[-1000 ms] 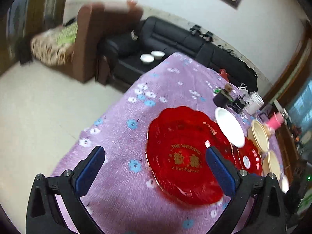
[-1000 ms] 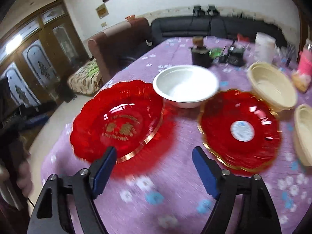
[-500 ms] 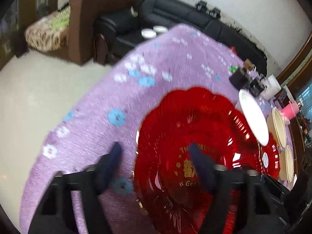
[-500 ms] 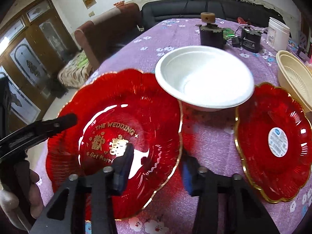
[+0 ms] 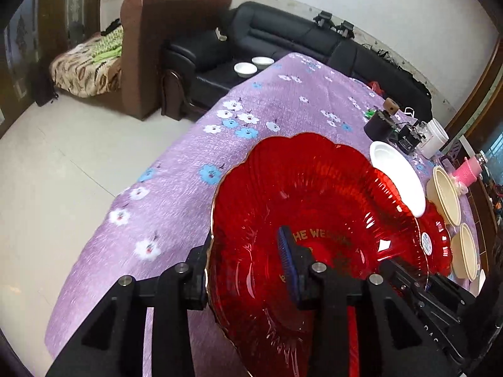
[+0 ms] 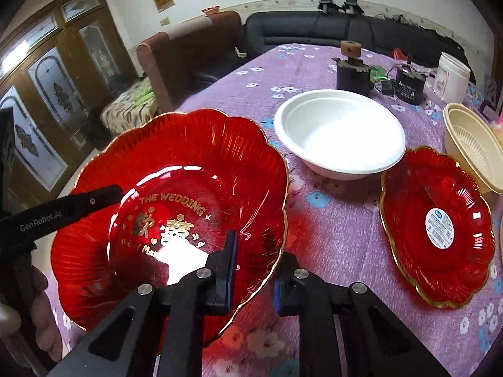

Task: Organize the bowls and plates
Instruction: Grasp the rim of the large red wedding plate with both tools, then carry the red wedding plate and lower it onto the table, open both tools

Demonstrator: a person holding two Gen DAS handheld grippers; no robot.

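Note:
A large red plate [image 5: 314, 207] [image 6: 176, 163] with gold lettering lies at the near end of the purple table. My left gripper [image 5: 242, 270] straddles its left rim, one finger outside and one pad on the inner wall; its jaws are closing and show no firm press. My right gripper [image 6: 254, 270] straddles the right rim, jaws closing, the blue pad against the inner wall and the other finger under the rim. Beyond lie a white bowl [image 6: 339, 132] [image 5: 396, 179], a smaller red plate [image 6: 437, 229] and a cream bowl [image 6: 474, 147].
A dark jar [image 6: 352, 75], a black adapter [image 6: 408, 86] and a white tub [image 6: 452, 77] stand at the table's far side. Two cream bowls [image 5: 446, 194] and a pink cup [image 5: 468, 172] sit far right. A person's hand [image 6: 41, 308] holds the left gripper. Sofas stand behind.
Both grippers came forward from in front of the large red plate onto its opposite rims. Their jaws went from wide open to narrow around the rim.

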